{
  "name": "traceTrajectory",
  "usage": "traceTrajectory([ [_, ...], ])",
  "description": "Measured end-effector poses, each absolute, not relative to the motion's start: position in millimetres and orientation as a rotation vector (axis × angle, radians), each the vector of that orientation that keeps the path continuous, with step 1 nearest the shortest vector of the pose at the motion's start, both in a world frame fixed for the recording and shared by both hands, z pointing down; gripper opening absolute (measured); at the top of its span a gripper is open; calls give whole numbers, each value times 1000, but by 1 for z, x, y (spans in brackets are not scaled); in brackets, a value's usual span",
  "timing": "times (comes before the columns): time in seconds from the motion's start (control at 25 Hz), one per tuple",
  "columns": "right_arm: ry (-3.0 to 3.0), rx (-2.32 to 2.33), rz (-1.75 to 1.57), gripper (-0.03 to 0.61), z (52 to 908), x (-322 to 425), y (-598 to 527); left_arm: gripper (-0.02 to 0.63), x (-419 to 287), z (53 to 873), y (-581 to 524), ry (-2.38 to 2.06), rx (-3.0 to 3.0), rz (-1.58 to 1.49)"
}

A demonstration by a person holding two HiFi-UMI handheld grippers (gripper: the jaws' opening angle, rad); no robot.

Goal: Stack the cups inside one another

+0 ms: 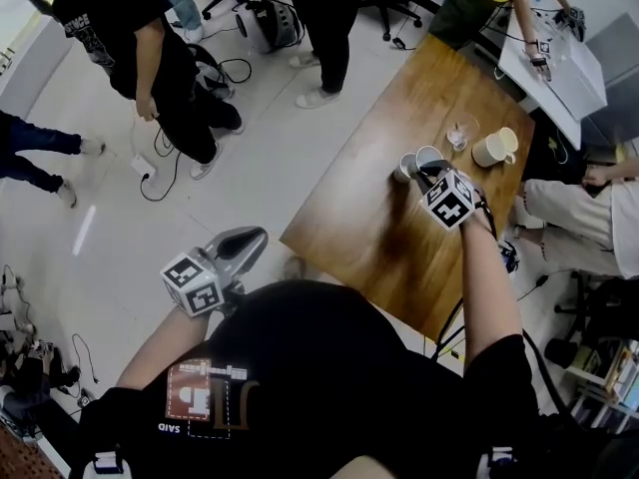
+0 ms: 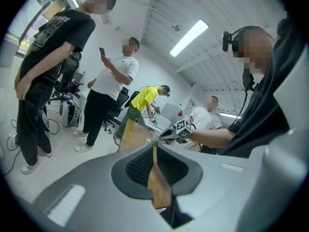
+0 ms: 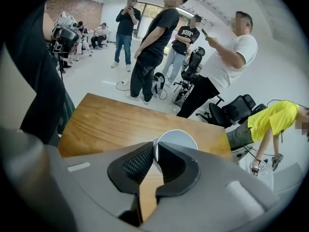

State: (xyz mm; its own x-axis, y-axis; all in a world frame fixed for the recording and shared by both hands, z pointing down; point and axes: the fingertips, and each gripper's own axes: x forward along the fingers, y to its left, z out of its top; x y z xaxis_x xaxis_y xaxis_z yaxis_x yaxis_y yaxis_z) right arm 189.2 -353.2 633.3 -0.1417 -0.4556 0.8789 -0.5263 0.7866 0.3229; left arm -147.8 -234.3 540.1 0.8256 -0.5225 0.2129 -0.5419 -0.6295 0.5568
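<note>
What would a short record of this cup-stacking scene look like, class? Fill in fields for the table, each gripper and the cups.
Surface: wooden table
Right gripper: shut on the rim of a grey cup
Left gripper: shut, nothing between its jaws, held off the table
Beside held cup: second grey cup
Standing apart: clear glass, cream mug
Nested yet: cannot tell for the grey pair

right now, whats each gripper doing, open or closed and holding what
Left gripper: closed, nothing between its jaws.
Right gripper: closed on the rim of the pale grey round cup.
</note>
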Motion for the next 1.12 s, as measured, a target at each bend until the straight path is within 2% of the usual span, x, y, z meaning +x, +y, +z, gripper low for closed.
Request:
traceTrajectory([
  [0.36,-1773,751,90,46,644,185,-359,23,-148,541,-243,-776,2379,40],
  [0.4,-1775,760,88,59,646,184,-359,23,-148,541,-244,-773,2380,41],
  [0.48,-1791,796,87,132,642,183,-360,23,-147,542,-244,-762,2385,39],
  [0.6,-1840,881,68,147,617,183,-357,23,-141,540,-245,-746,2395,39],
  [0.8,-2074,1078,199,116,569,184,-311,23,-110,531,-248,-670,2432,45],
  [1.0,-2419,1189,705,39,563,171,-205,23,-53,505,-236,-552,2487,50],
  [1.12,-2468,1179,882,15,585,171,-144,23,-7,495,-224,-453,2541,55],
])
